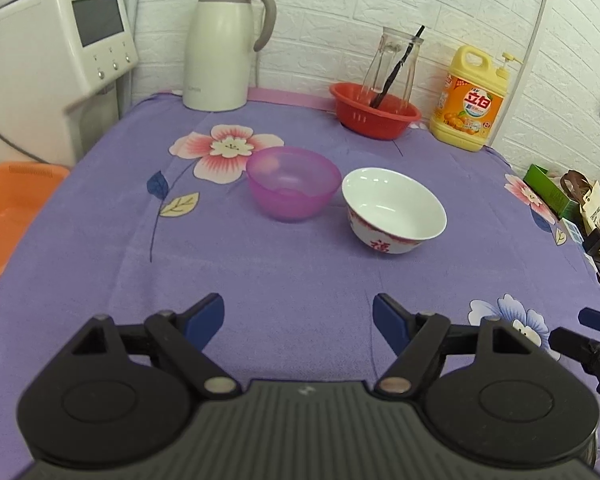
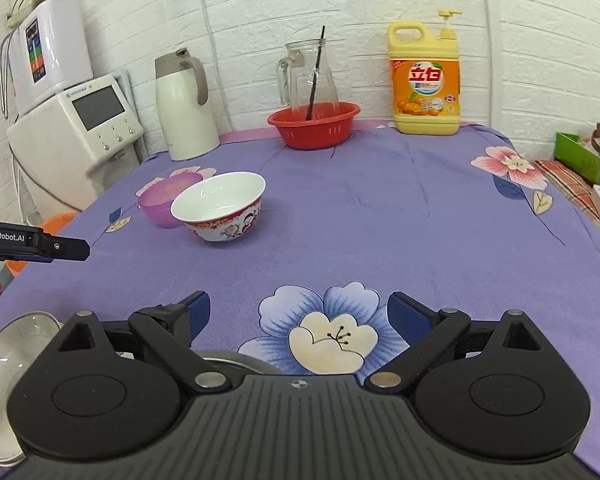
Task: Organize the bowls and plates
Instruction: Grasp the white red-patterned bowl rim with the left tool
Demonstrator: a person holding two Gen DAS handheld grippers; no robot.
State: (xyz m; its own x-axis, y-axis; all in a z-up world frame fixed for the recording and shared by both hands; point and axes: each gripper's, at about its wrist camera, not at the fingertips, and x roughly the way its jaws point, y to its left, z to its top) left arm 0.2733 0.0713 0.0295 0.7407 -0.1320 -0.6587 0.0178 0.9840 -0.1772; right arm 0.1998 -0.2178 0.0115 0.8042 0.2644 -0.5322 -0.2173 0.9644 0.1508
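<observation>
Purple bowl beside white bowl; grippers empty

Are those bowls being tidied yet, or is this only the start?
It looks like the start. Nothing appears done: the purple bowl and the white bowl sit side by side on the cloth, not stacked. Nothing is in hand: the left hand-held gripper and right hand-held gripper are open and empty. Gathering both bowls, perhaps with the glass dish nearby, remains.

The left gripper is sitting wide open at the bottom. In the middle, a pink bowl is standing just beside a white bowl.
</observation>
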